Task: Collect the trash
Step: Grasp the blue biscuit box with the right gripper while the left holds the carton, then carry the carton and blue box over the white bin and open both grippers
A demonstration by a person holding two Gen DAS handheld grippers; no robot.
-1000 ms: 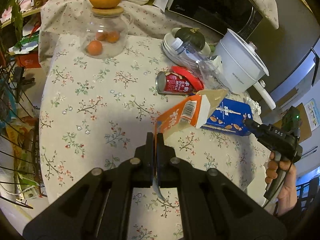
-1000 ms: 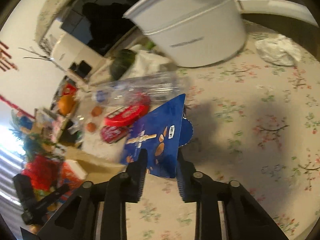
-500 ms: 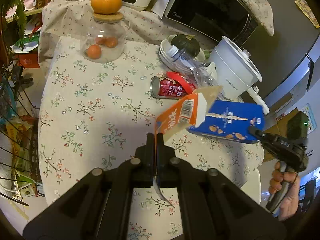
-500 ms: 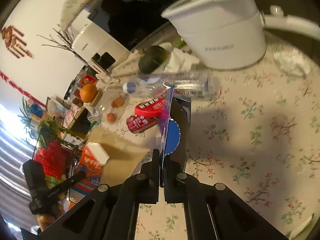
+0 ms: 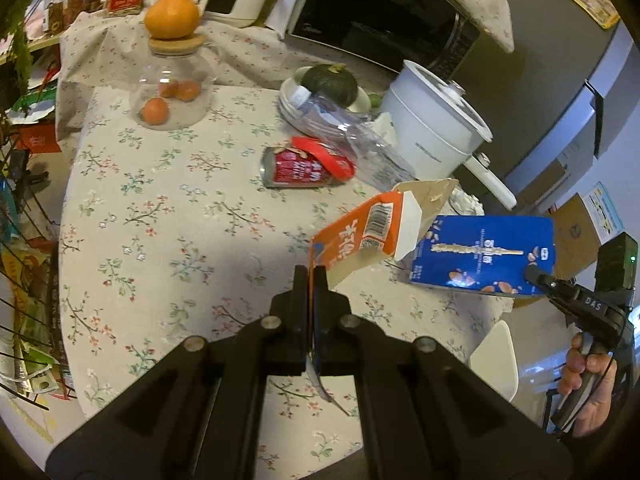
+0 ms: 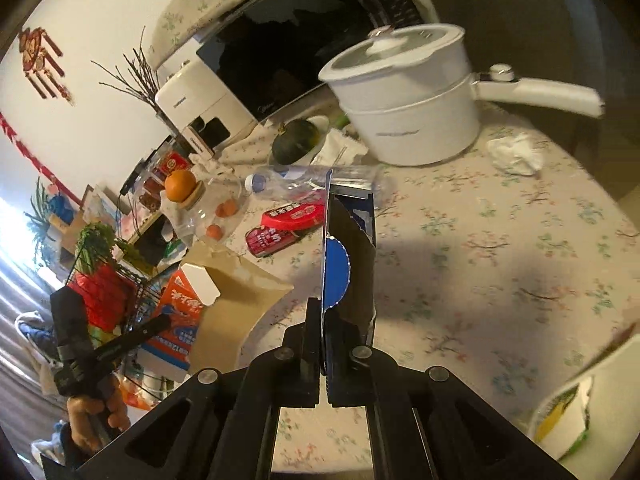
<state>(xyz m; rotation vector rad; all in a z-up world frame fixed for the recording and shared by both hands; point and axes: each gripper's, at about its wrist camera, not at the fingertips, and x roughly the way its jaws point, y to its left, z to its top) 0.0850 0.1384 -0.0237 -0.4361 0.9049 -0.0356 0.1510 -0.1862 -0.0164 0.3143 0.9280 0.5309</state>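
My left gripper (image 5: 311,280) is shut on an orange milk carton (image 5: 360,236) and holds it above the floral table; the carton (image 6: 188,300) also shows in the right wrist view. My right gripper (image 6: 324,320) is shut on a blue flattened carton (image 6: 340,264), held edge-on above the table; that carton (image 5: 484,256) also shows in the left wrist view. A red can (image 5: 298,168), a red lid (image 5: 324,152) and a clear plastic bottle (image 5: 352,136) lie on the table. A crumpled tissue (image 6: 516,154) lies near the white pot.
A white electric pot (image 6: 408,100) with a long handle stands at the back. A glass jar (image 5: 172,92) with an orange (image 5: 172,16) on its lid, a green squash on plates (image 5: 328,82), a microwave (image 5: 380,16) and a paper cup (image 6: 568,420) at the front right.
Both grippers have lifted and pulled back from the table with their cartons. The blue carton now hangs higher and farther right of the orange carton.
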